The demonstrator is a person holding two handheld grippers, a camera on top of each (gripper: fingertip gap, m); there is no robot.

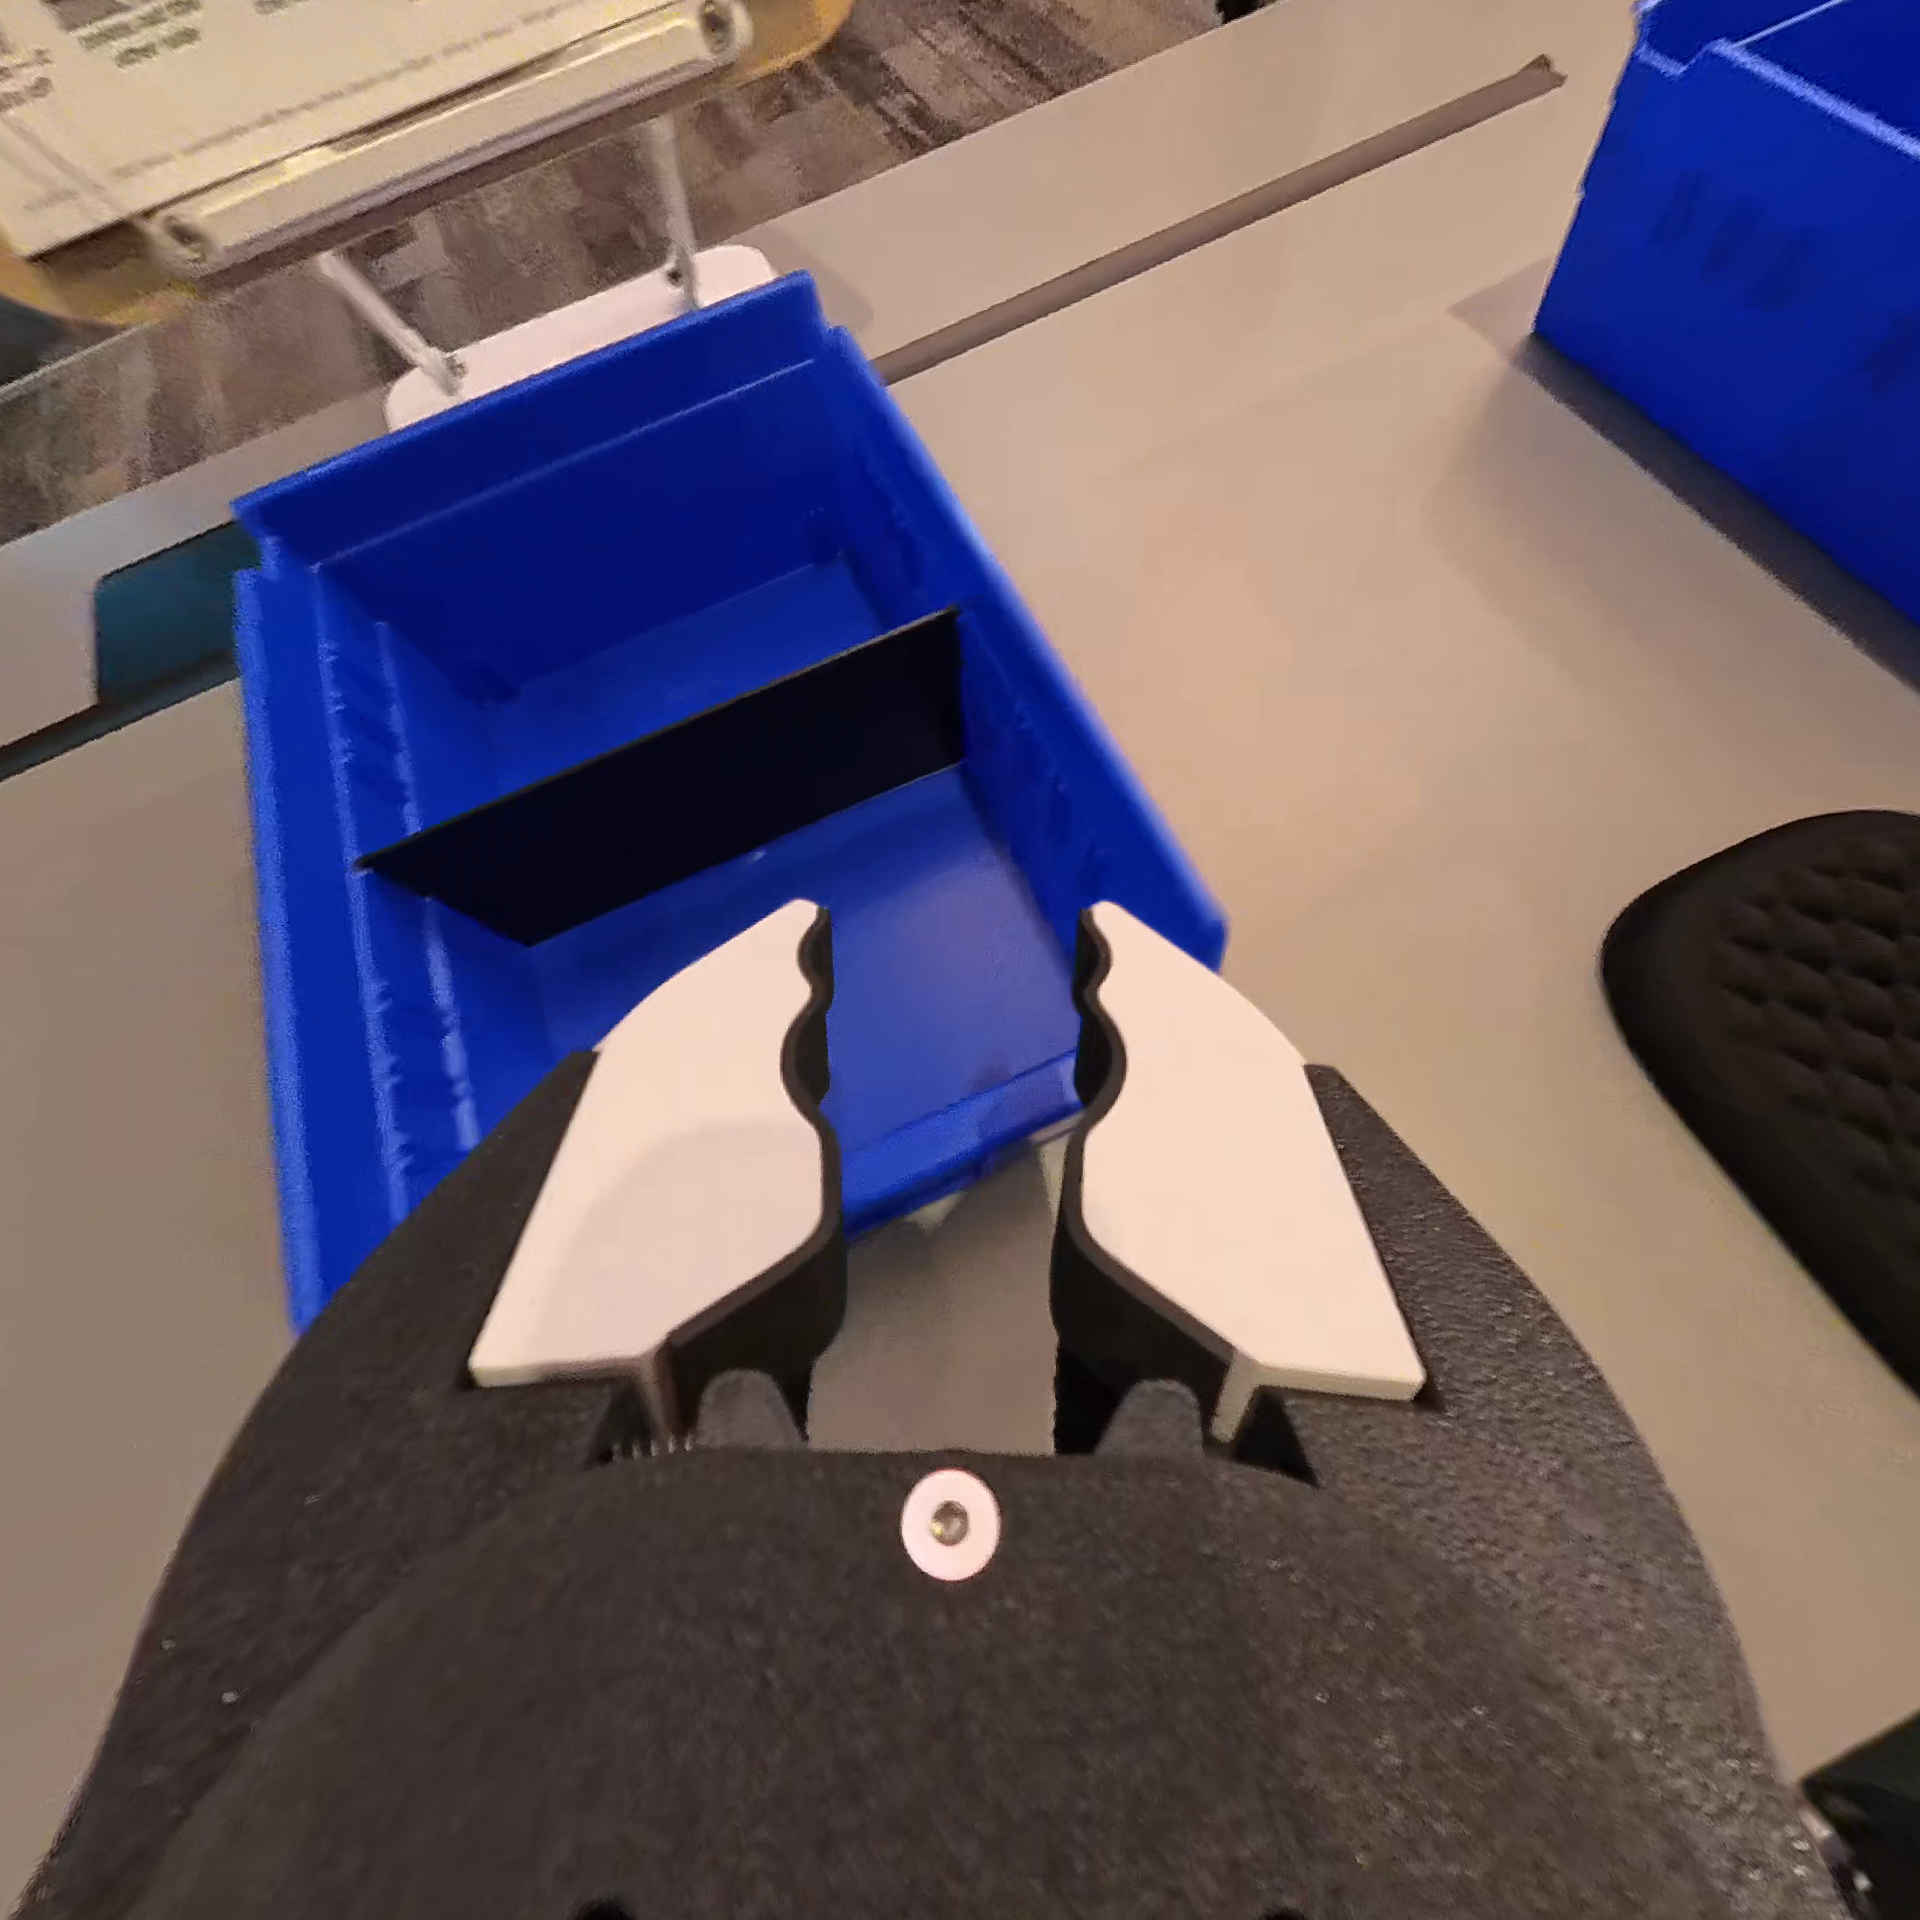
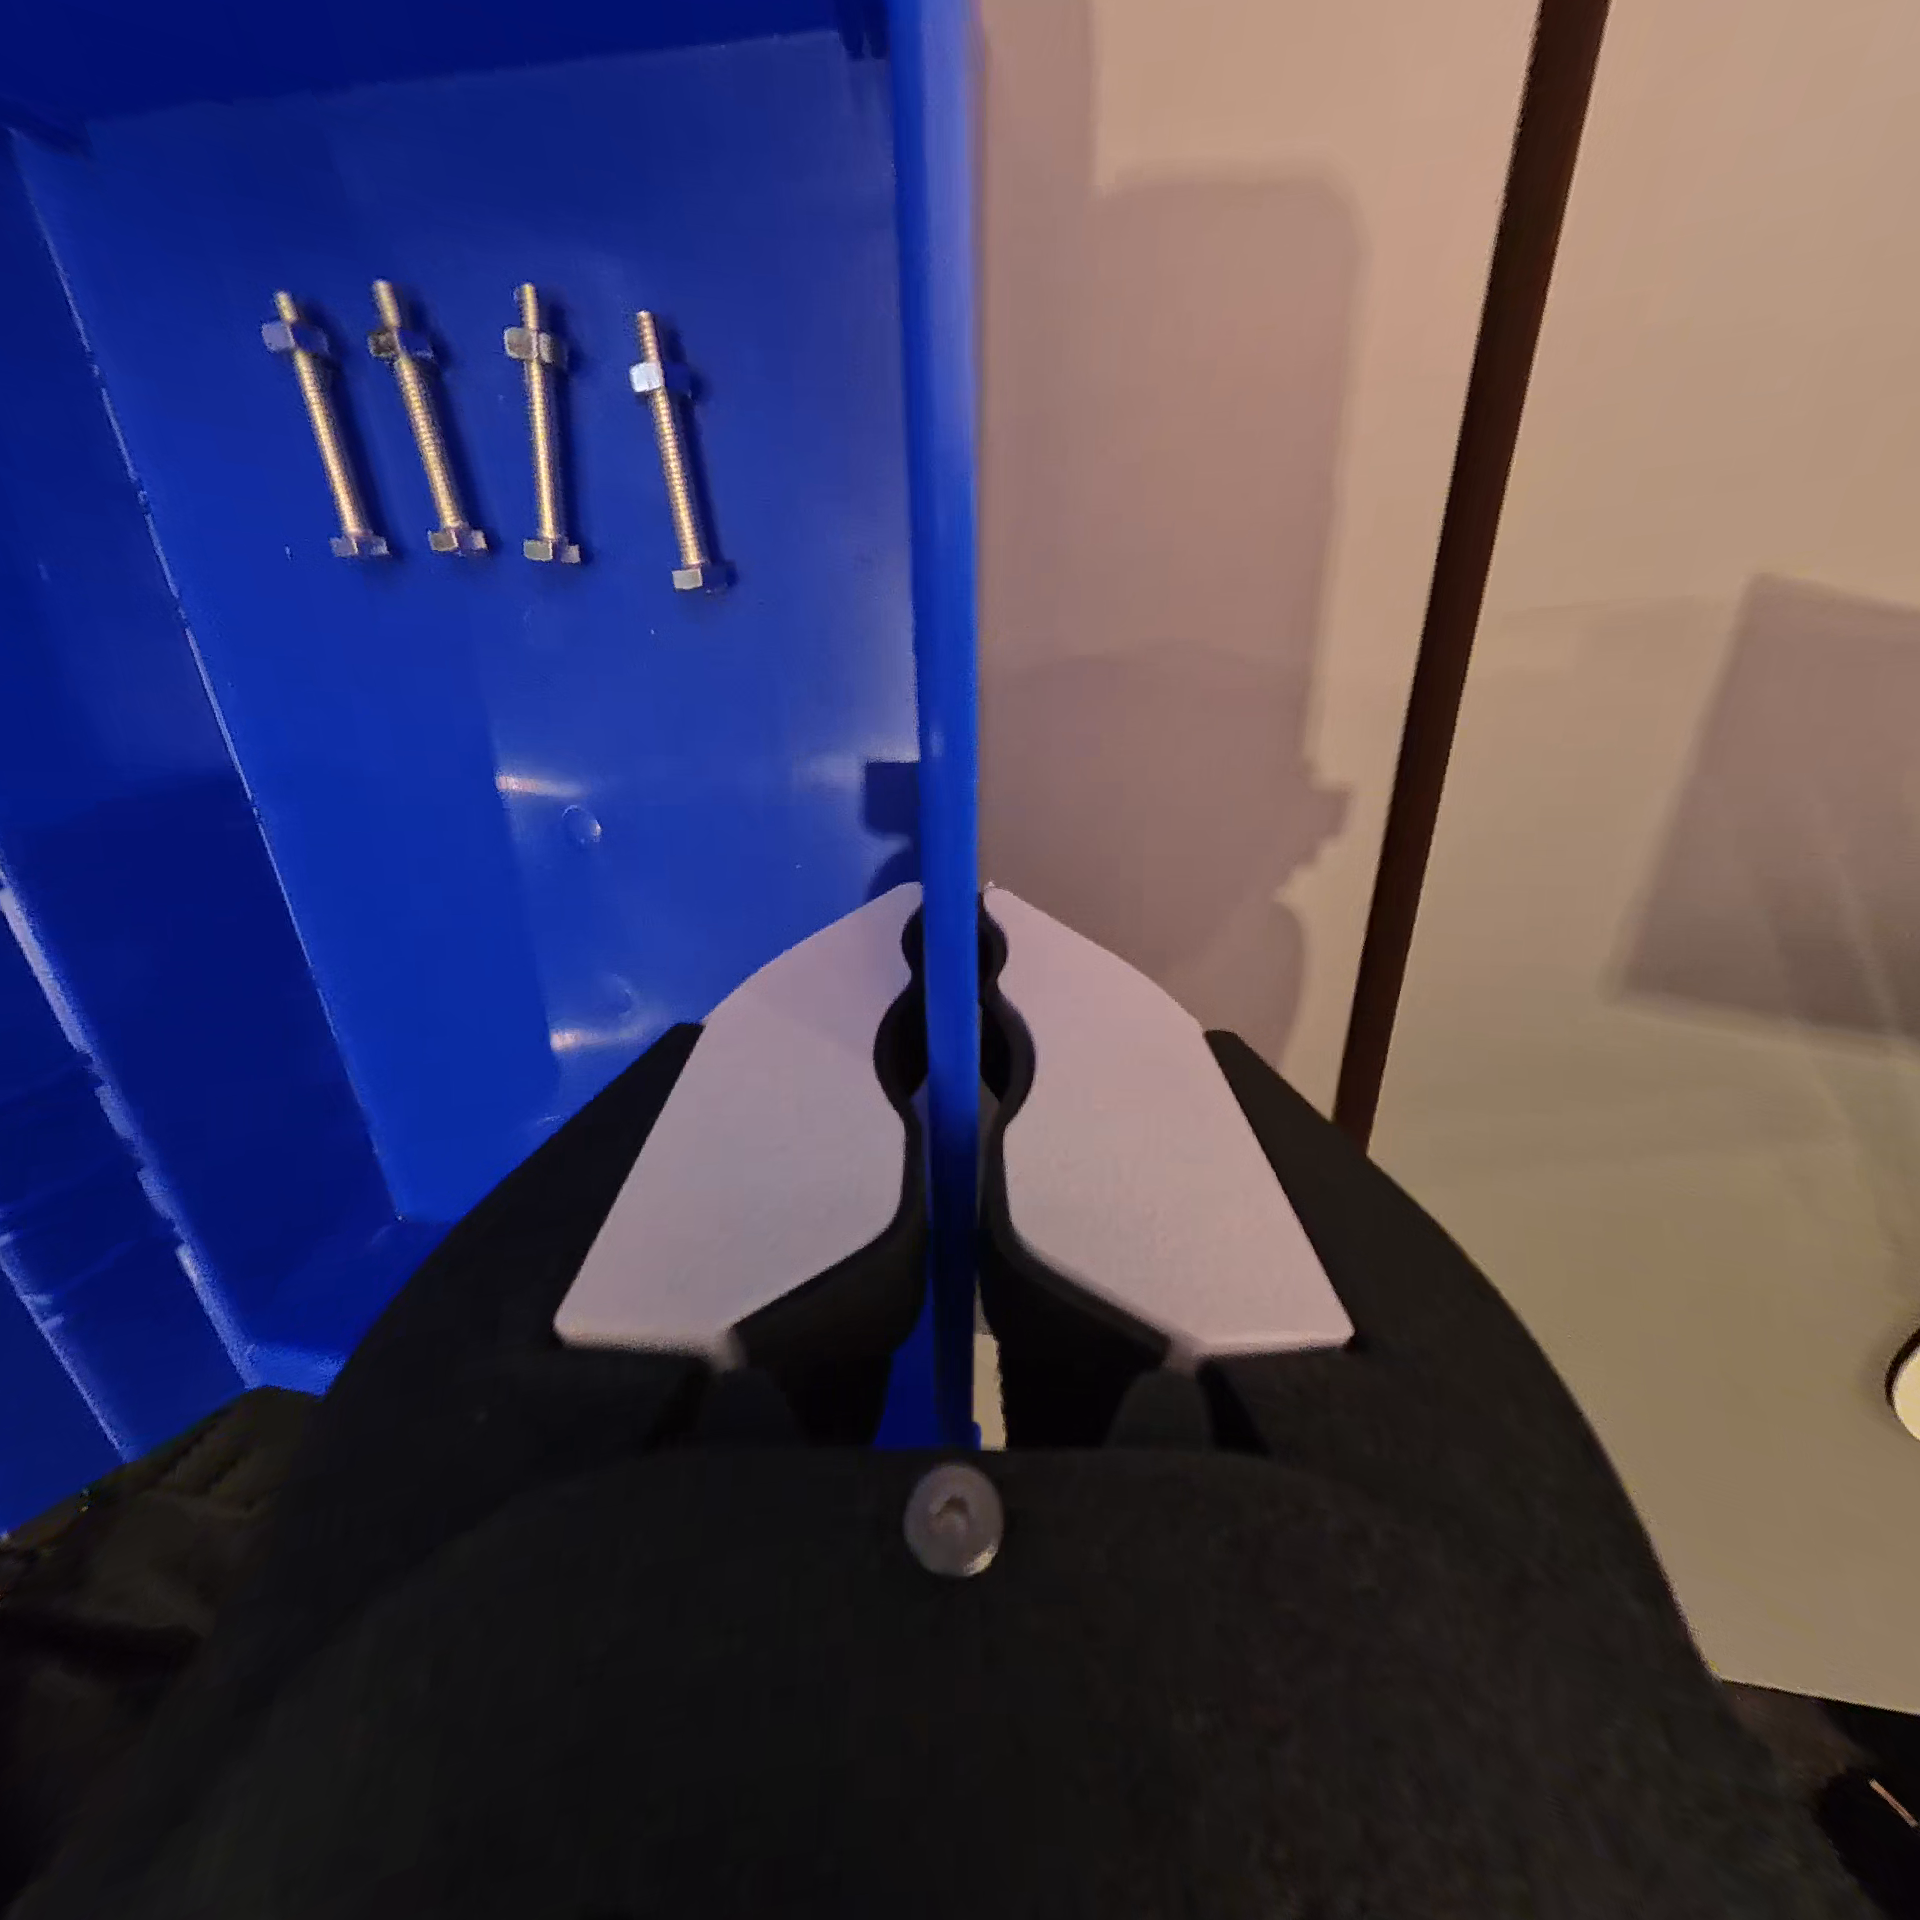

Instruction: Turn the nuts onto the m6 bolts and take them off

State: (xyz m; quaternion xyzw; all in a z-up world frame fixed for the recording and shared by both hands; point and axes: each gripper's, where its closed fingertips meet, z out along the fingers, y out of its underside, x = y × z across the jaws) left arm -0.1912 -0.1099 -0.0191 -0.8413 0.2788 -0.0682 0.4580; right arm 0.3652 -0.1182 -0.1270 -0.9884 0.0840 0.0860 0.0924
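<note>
In the right wrist view my right gripper (image 2: 948,914) is shut on the right side wall (image 2: 940,520) of a blue bin, one pad inside and one outside. On that bin's floor (image 2: 623,779) lie several silver bolts (image 2: 540,426) side by side, each with a nut near its far end. In the left wrist view my left gripper (image 1: 954,925) is open with nothing between its pads, above the near compartment of another blue bin (image 1: 312,831) that has a black divider (image 1: 675,769). No bolt or nut shows in that bin.
The grey table (image 1: 1351,623) carries both bins; the second blue bin shows at the upper right of the left wrist view (image 1: 1766,260). A black textured pad (image 1: 1787,1039) lies at the right. A stand holding a white card (image 1: 364,114) is behind the divided bin. A dark strip (image 2: 1475,520) crosses the table. Some 55 cm of space lies between my two pairs of fingers.
</note>
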